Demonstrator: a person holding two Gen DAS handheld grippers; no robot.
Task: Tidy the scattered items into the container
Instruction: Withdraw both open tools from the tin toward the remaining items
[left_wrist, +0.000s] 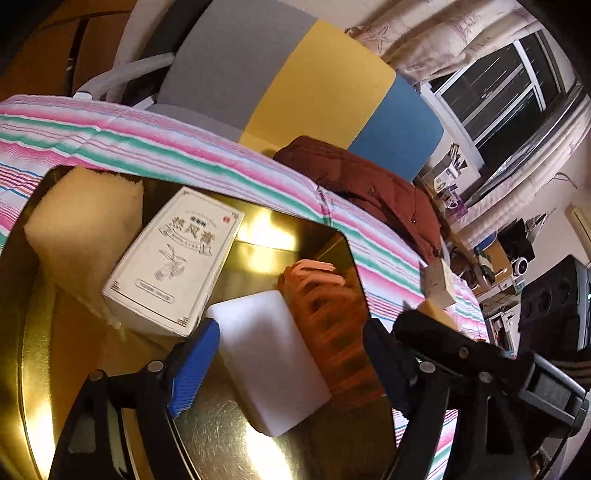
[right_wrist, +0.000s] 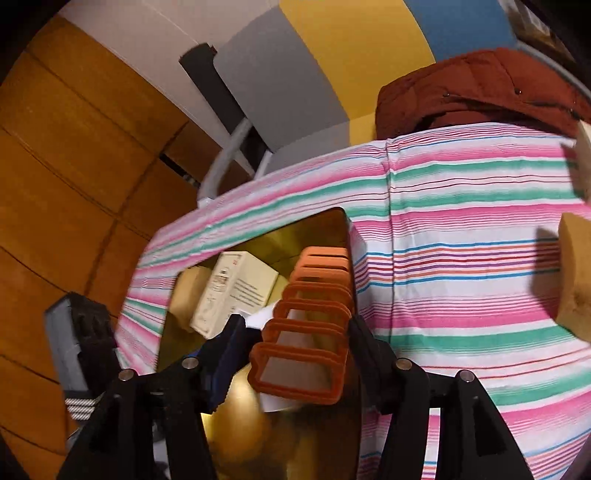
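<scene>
Fingers of the left gripper (left_wrist: 291, 363) stood released, spread on either side of a white block (left_wrist: 271, 363) lying inside the gold tin (left_wrist: 33, 369) on the striped cloth (left_wrist: 166, 151). Fingers of the right gripper (right_wrist: 291, 363) flanked an orange rack (right_wrist: 308, 332) in the tin; whether they pressed it I could not tell.

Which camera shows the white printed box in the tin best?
Left wrist: the white box lies face-up with its whole front visible. Right wrist shows it smaller, farther off, its lower end hidden behind the gripper.
</scene>
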